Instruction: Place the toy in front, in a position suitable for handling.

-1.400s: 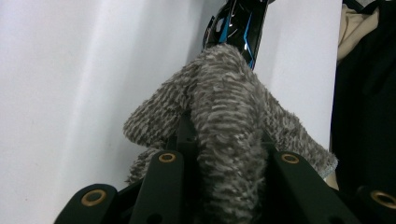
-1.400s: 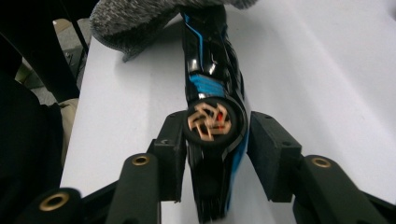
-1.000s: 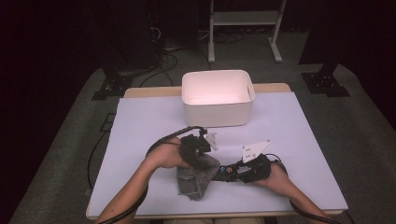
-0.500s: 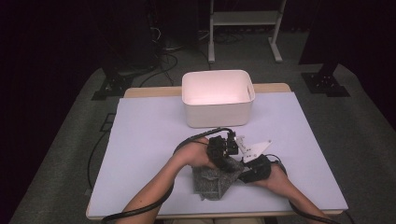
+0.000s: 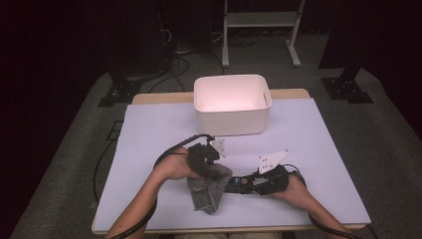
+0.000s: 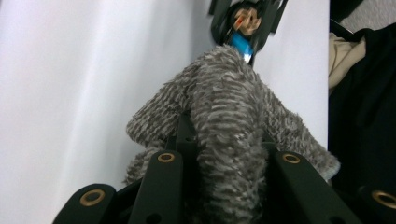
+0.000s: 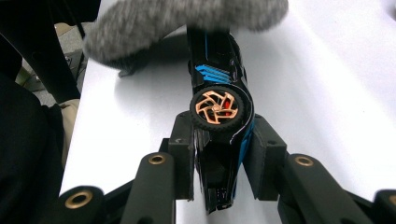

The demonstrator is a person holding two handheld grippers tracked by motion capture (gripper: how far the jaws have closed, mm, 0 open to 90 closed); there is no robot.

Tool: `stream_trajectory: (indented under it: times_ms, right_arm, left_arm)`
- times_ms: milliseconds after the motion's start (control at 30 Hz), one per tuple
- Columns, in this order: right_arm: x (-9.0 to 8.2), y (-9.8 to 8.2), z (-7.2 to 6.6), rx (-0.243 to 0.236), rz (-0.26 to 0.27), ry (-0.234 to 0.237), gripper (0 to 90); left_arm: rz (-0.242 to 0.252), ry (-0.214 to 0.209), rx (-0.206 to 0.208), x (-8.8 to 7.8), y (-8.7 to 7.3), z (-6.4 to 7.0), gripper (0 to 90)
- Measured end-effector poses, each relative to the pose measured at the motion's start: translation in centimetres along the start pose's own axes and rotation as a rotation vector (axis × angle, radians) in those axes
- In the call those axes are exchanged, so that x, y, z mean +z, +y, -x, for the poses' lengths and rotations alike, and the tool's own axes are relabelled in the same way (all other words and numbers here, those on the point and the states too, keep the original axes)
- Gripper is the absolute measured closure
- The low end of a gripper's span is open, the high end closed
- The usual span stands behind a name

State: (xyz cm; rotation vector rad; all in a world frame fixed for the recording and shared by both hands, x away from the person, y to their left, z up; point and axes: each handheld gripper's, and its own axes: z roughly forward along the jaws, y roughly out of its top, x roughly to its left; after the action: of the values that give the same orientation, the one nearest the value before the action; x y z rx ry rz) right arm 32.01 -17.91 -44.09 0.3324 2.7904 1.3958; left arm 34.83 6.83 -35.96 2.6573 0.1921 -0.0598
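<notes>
Grey and fuzzy, the cloth (image 5: pixel 209 189) lay bunched at the lower middle of the high view, on the white sheet (image 5: pixel 149 129) that covered the table. At its upper left edge sat the left gripper (image 5: pixel 203 160), held in the person's left hand (image 5: pixel 171 167), with its cable looping up and back over the wrist. In the left gripper view the jaws were clamped on the cloth (image 6: pixel 224 135): a thick fold rose between the two black arms, spread above them and drooped toward the right of the frame.

Just right of the cloth in the high view lay the car (image 5: pixel 244 181), a black toy with blue stripes, its left end touching the cloth. In the left gripper view the car (image 6: pixel 245 23) showed at the top centre, past the cloth, wheel toward the camera.

Further right, the right gripper (image 5: pixel 263 183) was in the right hand (image 5: pixel 293 186), pointing left along the sheet, a pale three-cornered plate on top. In the right gripper view its jaws were closed on the car (image 7: pixel 219 107), pads pressing both sides of the body, a copper-spoked wheel facing the camera. The car's far end ran under the cloth (image 7: pixel 187 23) at the top of that frame.

A white bin (image 5: pixel 231 102) stood at the upper middle of the high view, well apart from both grippers.
</notes>
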Motion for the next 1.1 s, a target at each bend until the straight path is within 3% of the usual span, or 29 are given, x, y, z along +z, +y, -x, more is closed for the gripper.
stream_trajectory:
  times_ms: [233, 500, 667, 867, 1100]
  right_arm:
    - [0.0, 0.1, 0.1, -0.006, -0.010, 0.003, 65.8]
    - [0.0, 0.2, 0.1, -0.007, -0.015, 0.001, 65.9]
    - [-0.1, 0.2, -0.1, -0.030, -0.021, -0.003, 66.3]
    - [-1.2, 0.0, 0.1, -0.025, -0.047, -0.013, 66.3]
    - [-2.5, -1.3, 0.4, 0.031, -0.036, -0.028, 66.1]
  left_arm:
    - [0.027, 0.031, -0.047, -1.1, -3.0, -0.2, 72.7]
    - [0.039, 0.037, -0.067, -1.6, -4.5, -0.2, 72.7]
    - [0.084, 0.013, -0.090, -1.6, -5.2, -0.2, 72.7]
    - [0.107, -0.009, -0.060, -1.1, -3.7, 0.0, 72.8]
    - [0.085, -0.031, 0.034, 0.4, 0.9, 0.8, 72.8]
